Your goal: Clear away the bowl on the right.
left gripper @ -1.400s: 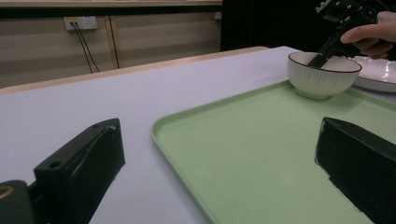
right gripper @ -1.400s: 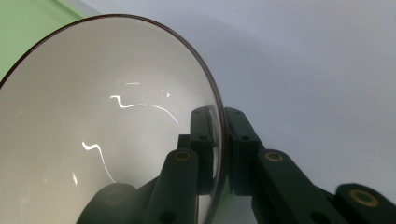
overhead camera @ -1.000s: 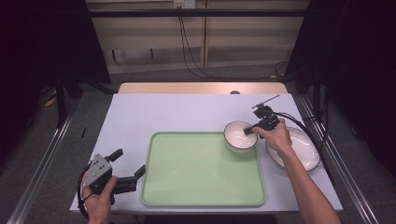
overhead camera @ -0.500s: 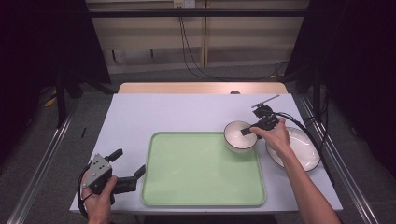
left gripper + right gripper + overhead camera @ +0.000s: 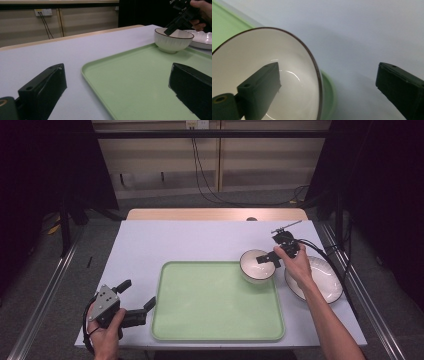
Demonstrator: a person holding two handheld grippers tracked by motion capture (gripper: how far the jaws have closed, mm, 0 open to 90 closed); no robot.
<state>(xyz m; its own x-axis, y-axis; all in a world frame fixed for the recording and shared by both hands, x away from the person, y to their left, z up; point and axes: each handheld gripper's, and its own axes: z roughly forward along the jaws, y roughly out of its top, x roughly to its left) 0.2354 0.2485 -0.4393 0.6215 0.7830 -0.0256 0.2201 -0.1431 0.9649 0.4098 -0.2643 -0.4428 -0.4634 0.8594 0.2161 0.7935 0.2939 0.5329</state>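
the bowl (image 5: 257, 266) sits in the far right corner of the green tray (image 5: 215, 305), upright, with its rim reaching the tray's right edge. the tray lies on the near half of the bench (image 5: 175, 240), closer to the near edge than the far one. just right of the tray, near the bench's right edge, lies a white plate (image 5: 325, 282), close beside the bowl.

the right gripper (image 5: 270, 258) is held over the bowl's right side, the right hand (image 5: 296, 265) above the plate's left part. its jaws have just been opening and now stand wide apart, astride the bowl's rim: in the right gripper view one jaw hangs inside the bowl (image 5: 262, 75) and the other outside over the bench, and neither presses on the wall. so the bowl is between the jaws but not gripped. the left gripper view shows the same from the side, one jaw tip dipping into the bowl (image 5: 172, 40) from the right gripper (image 5: 175, 25).

the left gripper (image 5: 137, 302) is at the near left corner of the bench, held low in the left hand (image 5: 105, 330), pointing toward the tray's left edge. its jaws are spread wide with nothing between them; in its own view one jaw is over the bench and the other over the tray (image 5: 140, 82).
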